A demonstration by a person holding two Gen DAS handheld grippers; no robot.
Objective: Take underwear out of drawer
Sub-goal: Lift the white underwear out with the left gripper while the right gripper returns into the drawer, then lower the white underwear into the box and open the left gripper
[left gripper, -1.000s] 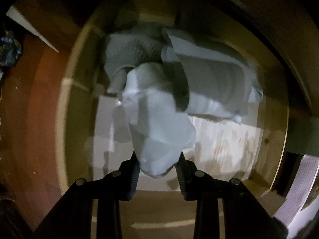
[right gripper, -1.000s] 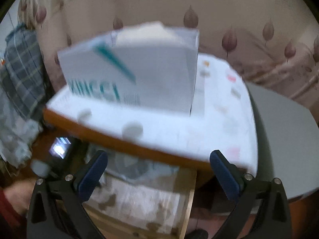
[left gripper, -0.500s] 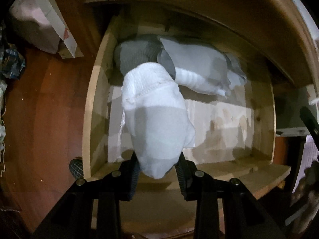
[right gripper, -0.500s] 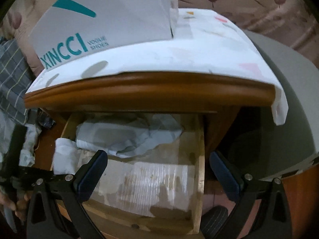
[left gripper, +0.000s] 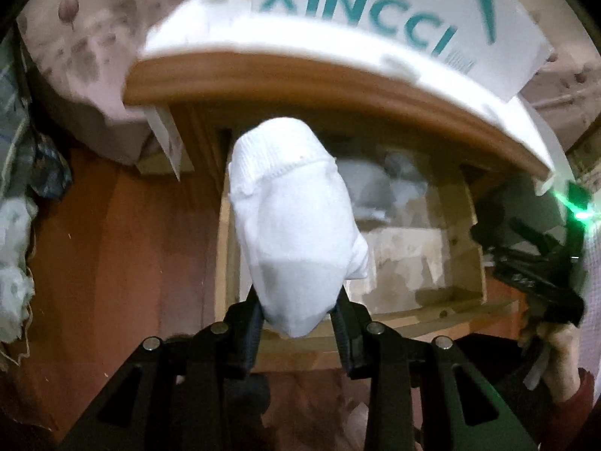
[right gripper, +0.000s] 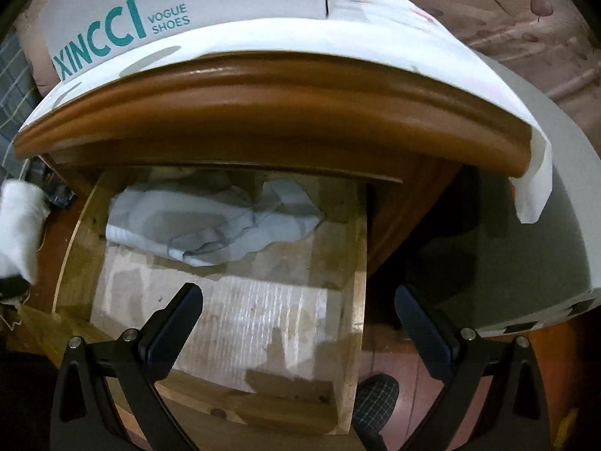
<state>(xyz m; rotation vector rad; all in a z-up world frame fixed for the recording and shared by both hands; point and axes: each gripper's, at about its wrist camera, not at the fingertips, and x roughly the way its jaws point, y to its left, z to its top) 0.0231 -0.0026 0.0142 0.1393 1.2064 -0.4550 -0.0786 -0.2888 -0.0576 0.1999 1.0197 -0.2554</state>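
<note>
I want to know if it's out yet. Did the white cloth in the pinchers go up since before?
Yes. The white cloth, clamped in the left gripper, has risen out of the drawer; it now hangs before the cabinet top.

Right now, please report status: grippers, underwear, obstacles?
Left gripper shut on white garment. Right gripper open over drawer. Grey clothes remain inside. Nothing blocking.

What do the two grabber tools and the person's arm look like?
The left gripper is a black plastic frame with two arms, round silver screws on top, and dark ridged pads on its fingers. The right gripper has the same black frame and silver screws, but its pads look dark blue and smooth. In the left view, the right hand wears a dark red sleeve. No cables show.
</note>
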